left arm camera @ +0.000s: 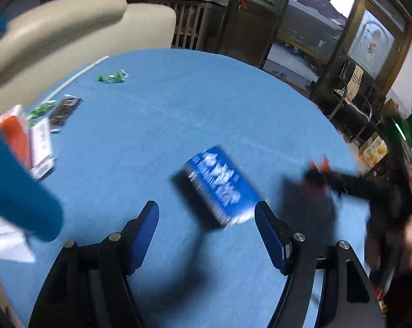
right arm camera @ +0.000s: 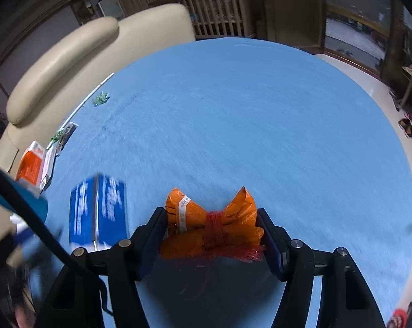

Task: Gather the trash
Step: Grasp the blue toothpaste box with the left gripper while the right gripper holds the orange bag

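My right gripper pinches the orange bundle — soft, crinkly, light. Left gripper spread; blue box looks stiff, so grab its narrow sides.

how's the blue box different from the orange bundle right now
The blue box is a flat-sided carton with white print; the orange bundle is soft, crumpled wrapping cinched at its middle with red string. The bundle sits between the right tongs, whose pads seem to press its sides; the box lies just ahead of the left tongs, which are open and not touching it. Both are over the blue table.
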A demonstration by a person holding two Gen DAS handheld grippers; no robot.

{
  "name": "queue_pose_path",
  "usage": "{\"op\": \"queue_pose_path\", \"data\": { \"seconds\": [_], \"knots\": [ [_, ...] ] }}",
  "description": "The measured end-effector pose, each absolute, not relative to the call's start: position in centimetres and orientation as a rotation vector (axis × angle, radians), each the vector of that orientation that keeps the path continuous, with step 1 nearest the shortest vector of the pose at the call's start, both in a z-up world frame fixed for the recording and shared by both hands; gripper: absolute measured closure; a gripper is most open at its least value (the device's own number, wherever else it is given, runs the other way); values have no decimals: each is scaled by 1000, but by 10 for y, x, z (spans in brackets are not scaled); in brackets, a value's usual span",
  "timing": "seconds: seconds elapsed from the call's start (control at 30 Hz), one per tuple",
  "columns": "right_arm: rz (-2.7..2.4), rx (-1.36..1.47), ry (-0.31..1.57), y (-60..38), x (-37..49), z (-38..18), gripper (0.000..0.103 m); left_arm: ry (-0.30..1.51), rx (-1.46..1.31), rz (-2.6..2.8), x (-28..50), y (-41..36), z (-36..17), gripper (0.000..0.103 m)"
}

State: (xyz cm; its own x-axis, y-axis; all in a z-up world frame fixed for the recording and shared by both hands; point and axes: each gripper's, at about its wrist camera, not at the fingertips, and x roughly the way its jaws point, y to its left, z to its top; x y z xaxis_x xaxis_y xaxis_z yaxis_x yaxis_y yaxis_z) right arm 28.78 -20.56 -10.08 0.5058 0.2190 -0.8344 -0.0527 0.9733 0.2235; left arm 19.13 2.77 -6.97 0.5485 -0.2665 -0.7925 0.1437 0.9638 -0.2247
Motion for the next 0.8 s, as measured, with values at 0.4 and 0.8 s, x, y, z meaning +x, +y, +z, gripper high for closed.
{"op": "queue_pose_path", "data": {
  "seconds": [0.4,0.8],
  "knots": [
    [132,199,937,-252,194,-101,35,1080,-148,-135,238,-5,-92,30],
    [118,261,910,-272,155,-101,35,1085,-156,-137,230,-18,-103,38]
  ]
}}
